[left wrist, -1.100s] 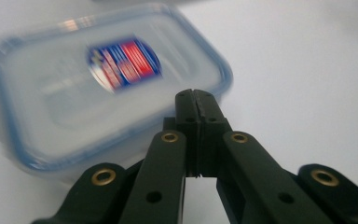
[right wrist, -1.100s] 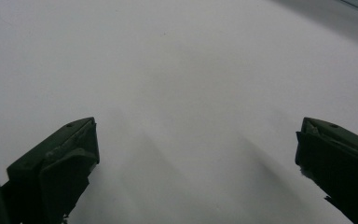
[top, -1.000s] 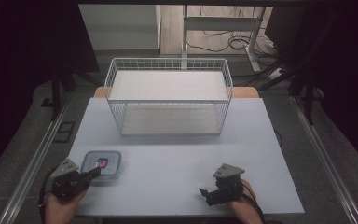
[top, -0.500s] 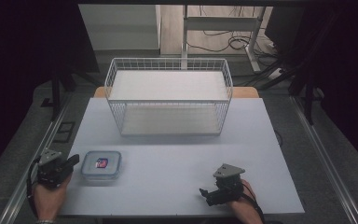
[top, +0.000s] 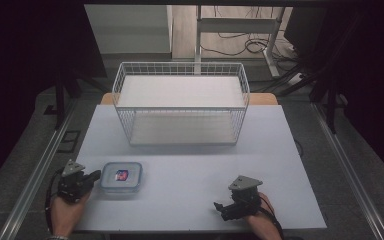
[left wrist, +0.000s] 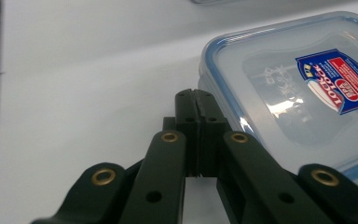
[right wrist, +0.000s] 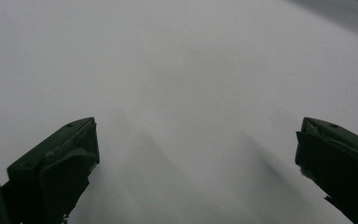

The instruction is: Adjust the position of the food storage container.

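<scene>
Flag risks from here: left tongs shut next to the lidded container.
1. The left tongs are shut, tips beside the food container wall; pressing on would likely shove it across the smooth table rather than grasp it.
2. The lid looks slick and glossy, so a grip on it could slip.
3. The right tongs sit open and far off, not bracing anything.

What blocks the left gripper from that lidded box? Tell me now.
Nothing visible. The left gripper, jaws shut, sits right beside the plastic box with only bare table between them. The wire basket stands farther back.
</scene>
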`<state>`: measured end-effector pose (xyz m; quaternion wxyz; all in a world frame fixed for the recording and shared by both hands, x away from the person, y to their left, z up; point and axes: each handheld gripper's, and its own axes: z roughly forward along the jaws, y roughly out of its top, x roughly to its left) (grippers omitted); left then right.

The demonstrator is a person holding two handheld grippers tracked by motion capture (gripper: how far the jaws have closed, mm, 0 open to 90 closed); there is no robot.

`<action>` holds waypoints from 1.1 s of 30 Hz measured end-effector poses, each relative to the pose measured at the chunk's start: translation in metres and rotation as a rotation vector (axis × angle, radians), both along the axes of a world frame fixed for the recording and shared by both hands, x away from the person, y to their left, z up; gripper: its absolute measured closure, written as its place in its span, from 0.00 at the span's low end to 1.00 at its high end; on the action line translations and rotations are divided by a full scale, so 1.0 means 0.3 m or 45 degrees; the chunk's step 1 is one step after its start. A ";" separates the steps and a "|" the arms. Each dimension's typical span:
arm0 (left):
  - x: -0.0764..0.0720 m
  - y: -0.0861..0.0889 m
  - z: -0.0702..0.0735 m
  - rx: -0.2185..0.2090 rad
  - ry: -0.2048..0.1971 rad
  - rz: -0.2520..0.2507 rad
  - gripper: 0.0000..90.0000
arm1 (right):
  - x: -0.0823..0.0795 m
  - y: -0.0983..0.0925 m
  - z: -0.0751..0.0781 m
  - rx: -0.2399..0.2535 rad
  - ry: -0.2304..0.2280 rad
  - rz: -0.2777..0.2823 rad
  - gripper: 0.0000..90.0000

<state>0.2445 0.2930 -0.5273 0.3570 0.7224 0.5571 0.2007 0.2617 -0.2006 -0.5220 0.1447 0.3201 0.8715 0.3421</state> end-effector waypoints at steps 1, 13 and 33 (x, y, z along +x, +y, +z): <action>0.003 -0.010 0.001 0.001 0.002 -0.008 1.00 | 0.000 0.000 0.000 0.000 0.001 0.001 0.00; 0.036 -0.138 0.009 -0.034 0.034 -0.125 1.00 | 0.001 0.000 -0.001 0.001 0.011 0.002 0.00; 0.073 -0.386 0.023 -0.052 0.045 -0.369 1.00 | 0.004 -0.005 -0.001 0.000 0.015 -0.005 0.00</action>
